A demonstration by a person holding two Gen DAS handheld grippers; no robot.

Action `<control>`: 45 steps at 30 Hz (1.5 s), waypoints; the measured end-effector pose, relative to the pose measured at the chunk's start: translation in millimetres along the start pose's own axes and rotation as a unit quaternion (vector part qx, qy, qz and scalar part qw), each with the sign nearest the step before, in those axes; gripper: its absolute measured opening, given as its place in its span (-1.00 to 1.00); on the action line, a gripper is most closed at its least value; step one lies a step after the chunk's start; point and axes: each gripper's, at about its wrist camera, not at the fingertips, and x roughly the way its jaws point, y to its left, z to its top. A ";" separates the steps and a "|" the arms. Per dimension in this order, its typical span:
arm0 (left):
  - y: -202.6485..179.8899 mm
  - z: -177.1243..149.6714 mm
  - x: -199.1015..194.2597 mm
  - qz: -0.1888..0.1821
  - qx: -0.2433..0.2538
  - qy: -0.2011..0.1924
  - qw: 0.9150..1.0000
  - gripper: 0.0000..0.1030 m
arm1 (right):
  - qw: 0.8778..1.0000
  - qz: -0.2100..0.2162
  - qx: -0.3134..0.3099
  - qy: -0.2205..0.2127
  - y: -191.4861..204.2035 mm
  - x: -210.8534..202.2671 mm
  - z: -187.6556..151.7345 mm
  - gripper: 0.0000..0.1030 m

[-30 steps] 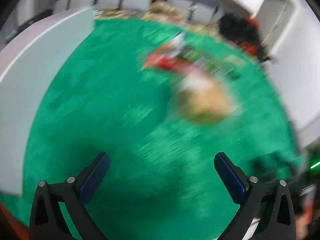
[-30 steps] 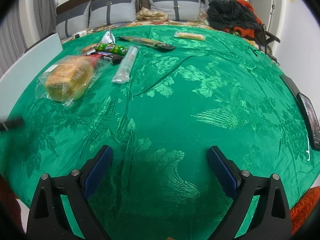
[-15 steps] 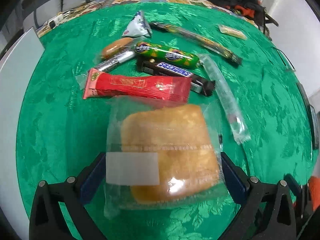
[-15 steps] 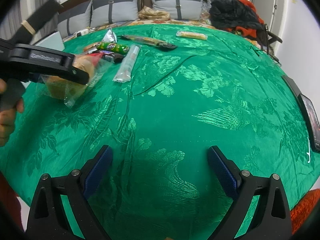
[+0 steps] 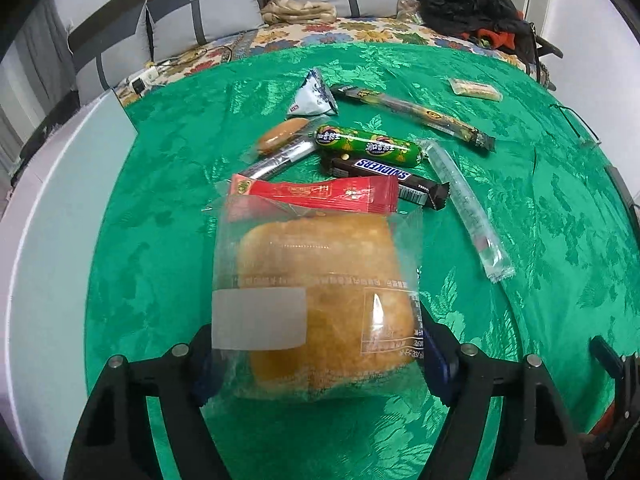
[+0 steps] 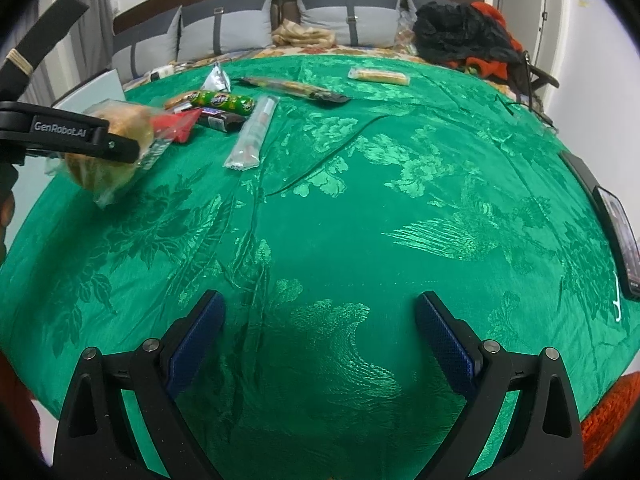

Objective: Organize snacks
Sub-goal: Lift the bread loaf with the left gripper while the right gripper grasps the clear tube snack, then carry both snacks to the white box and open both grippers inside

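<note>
Left gripper (image 5: 316, 356) tilted down (seemingly) astride bread packet (image 5: 320, 304)

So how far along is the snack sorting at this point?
Nothing looks sorted: the Snickers bar, green sausage and red packet lie heaped together. In hand: the left hand-held gripper has just been closing around the bagged bread. The rest remains.
</note>
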 end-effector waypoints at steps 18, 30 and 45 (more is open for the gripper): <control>39.0 -50.3 -42.8 -0.016 -0.033 -0.020 0.999 0.50 | 0.993 0.093 0.069 0.033 -33.0 1.5 75.0 0.86; 74.3 -88.7 -57.5 -0.035 -0.080 -0.021 0.996 0.50 | 0.985 0.097 -0.023 0.139 33.3 104.2 165.6 0.12; 88.9 -97.8 -67.0 -0.064 -0.100 -0.034 0.992 0.50 | 0.928 0.242 0.230 0.167 -61.7 70.3 120.7 -0.64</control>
